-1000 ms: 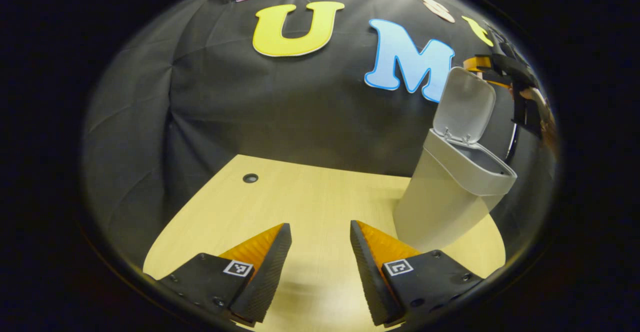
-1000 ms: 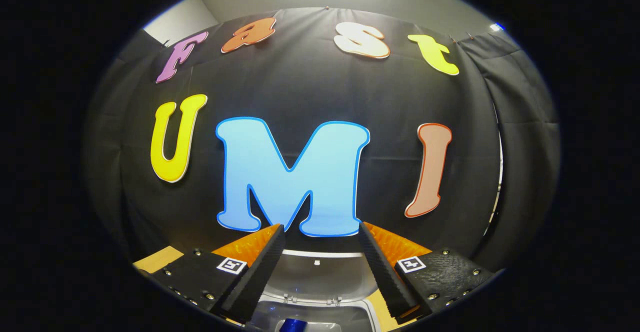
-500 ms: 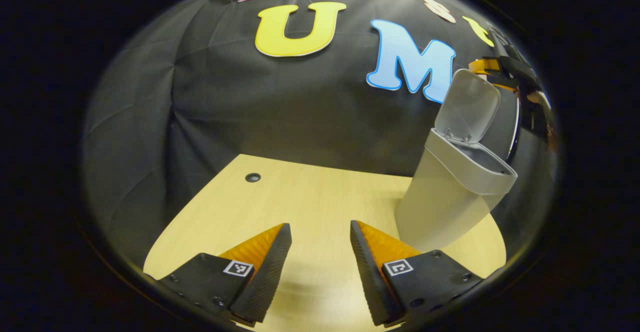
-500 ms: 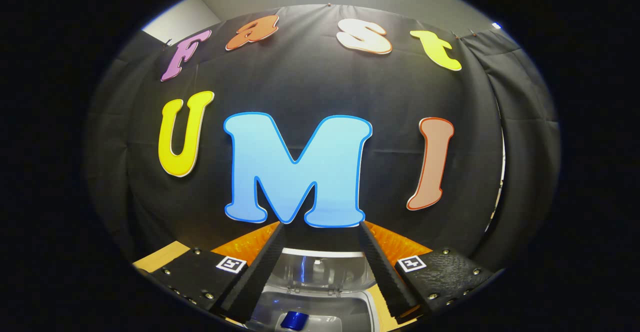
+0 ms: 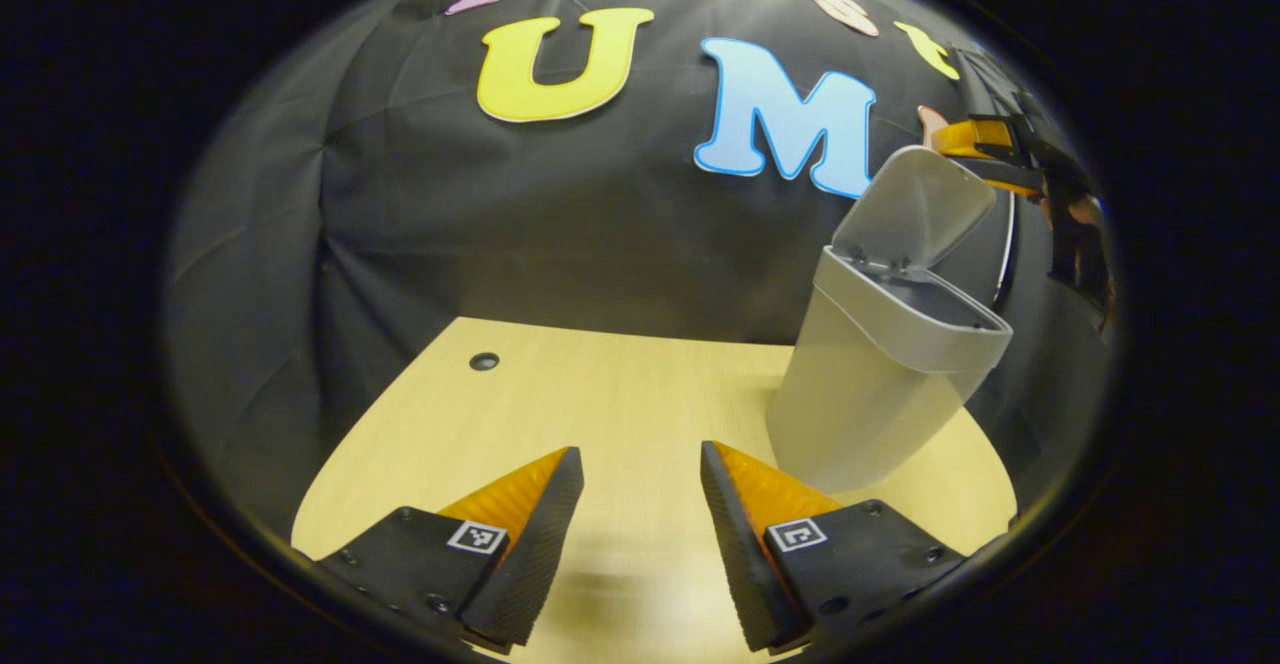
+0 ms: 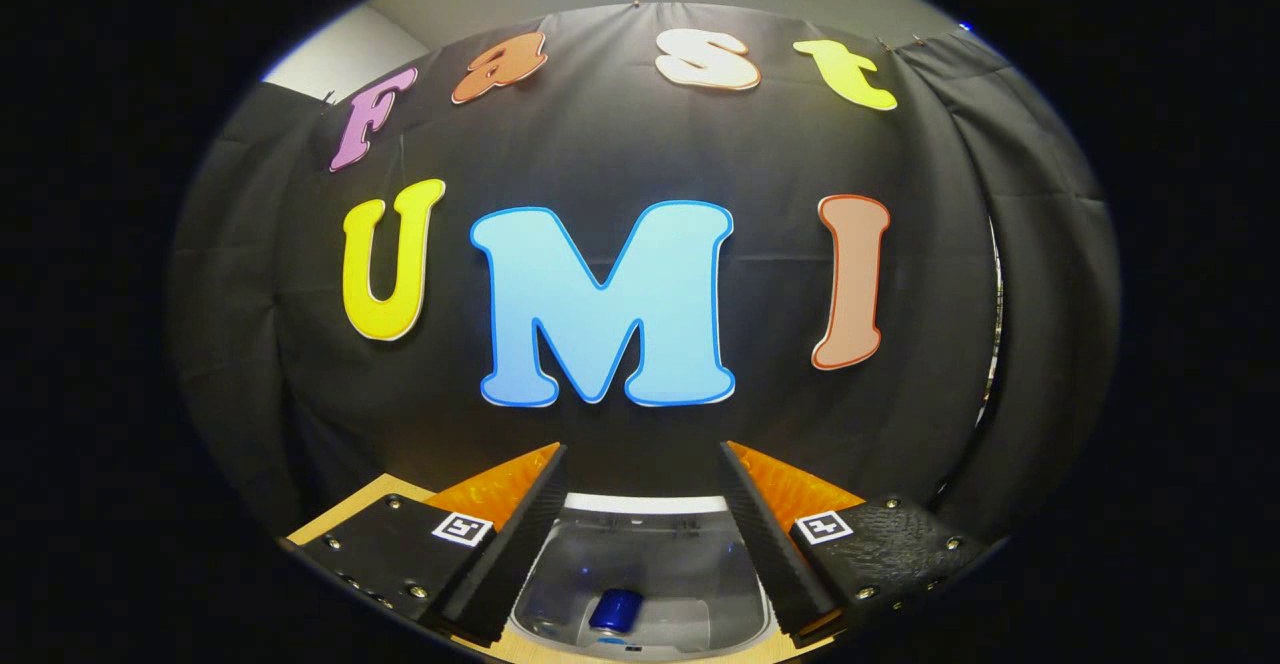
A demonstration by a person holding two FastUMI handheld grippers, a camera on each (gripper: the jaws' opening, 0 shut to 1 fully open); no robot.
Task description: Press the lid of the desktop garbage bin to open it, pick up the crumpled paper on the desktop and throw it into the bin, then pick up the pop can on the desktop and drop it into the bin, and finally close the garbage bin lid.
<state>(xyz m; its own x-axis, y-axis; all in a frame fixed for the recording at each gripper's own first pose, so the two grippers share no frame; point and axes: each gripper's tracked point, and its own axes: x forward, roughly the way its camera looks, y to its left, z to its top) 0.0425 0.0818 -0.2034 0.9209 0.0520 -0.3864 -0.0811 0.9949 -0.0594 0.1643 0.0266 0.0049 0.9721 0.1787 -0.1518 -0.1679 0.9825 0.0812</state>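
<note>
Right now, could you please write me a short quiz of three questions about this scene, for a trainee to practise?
1. True or false: the lid of the garbage bin is fully closed.
2. What lies inside the bin in the right gripper view? A) a blue pop can B) a green bottle C) a spoon
3. Fill the gap: the left claw is ____, with bare desktop between its fingers.

Key:
1. False. The lid stands raised, and the right claw is near its top edge.
2. A. The blue pop can lies at the bottom.
3. open
</note>
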